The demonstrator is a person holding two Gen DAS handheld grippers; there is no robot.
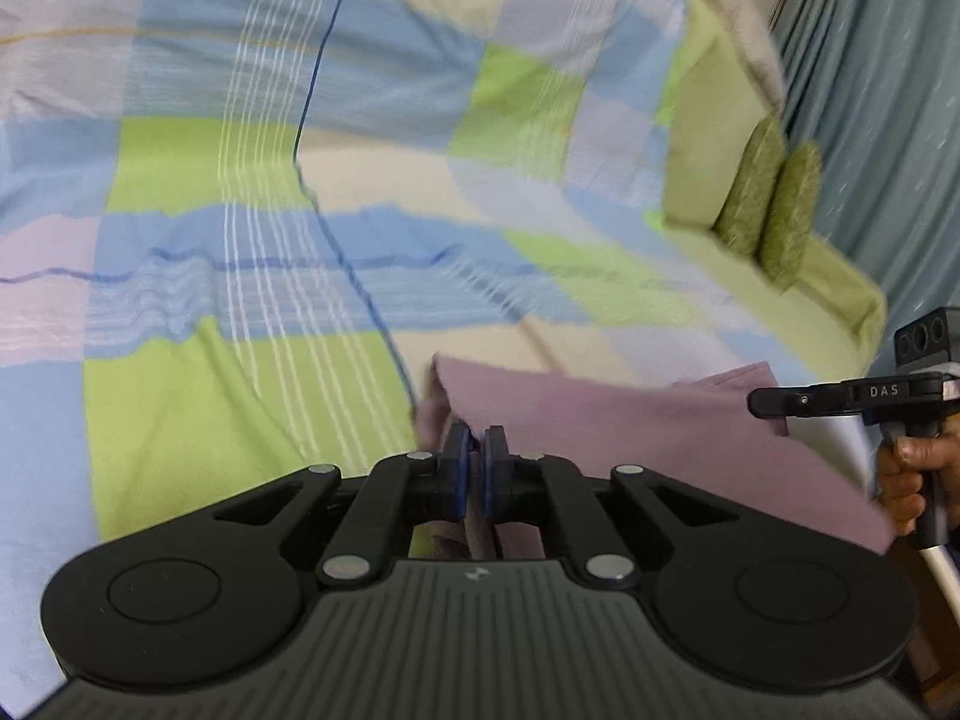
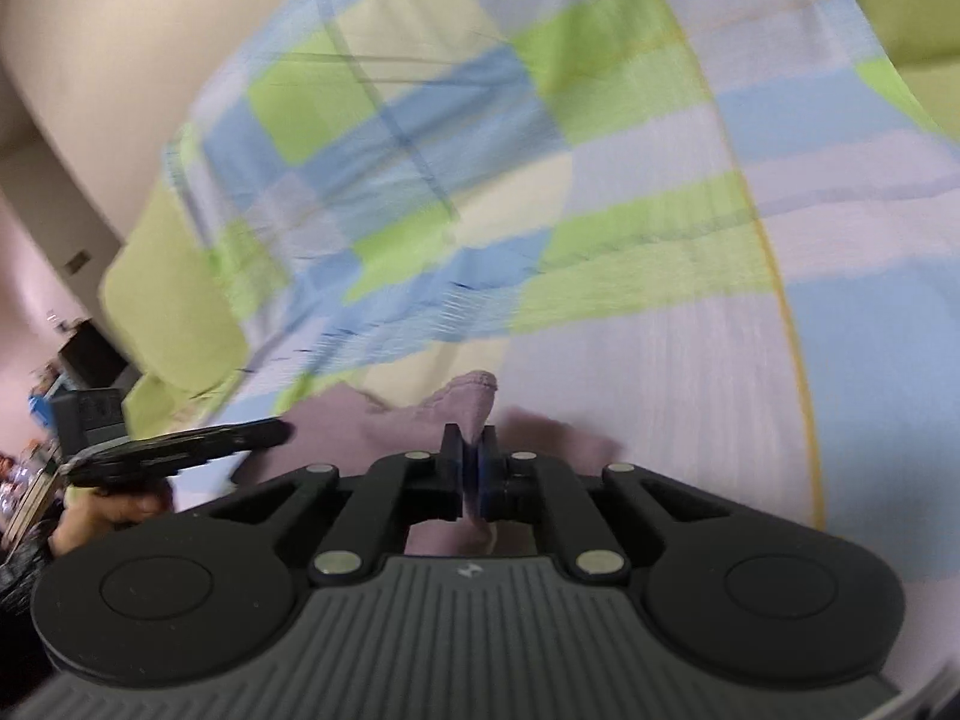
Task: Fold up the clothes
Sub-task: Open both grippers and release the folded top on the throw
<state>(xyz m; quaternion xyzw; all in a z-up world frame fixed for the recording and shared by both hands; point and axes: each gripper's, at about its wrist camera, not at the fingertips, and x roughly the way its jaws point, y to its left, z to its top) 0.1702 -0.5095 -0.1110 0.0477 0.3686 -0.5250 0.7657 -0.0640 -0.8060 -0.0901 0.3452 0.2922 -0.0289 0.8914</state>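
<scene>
A mauve garment [image 1: 648, 438] is held up over the bed between both grippers. My left gripper [image 1: 478, 441] is shut on one edge of it, its blue pads pinching the cloth. My right gripper [image 2: 471, 447] is shut on another corner of the same garment [image 2: 468, 402], which bunches above its fingers. The right gripper also shows at the right edge of the left wrist view [image 1: 762, 405], side on. The left gripper shows at the left of the right wrist view [image 2: 282, 433]. Both views are blurred.
A checked bedspread [image 1: 270, 180] in blue, green, lilac and cream covers the bed below. Two green cushions [image 1: 774, 210] stand at the bed's far right by a teal curtain [image 1: 888, 120]. A cream wall [image 2: 90, 60] is to the left in the right wrist view.
</scene>
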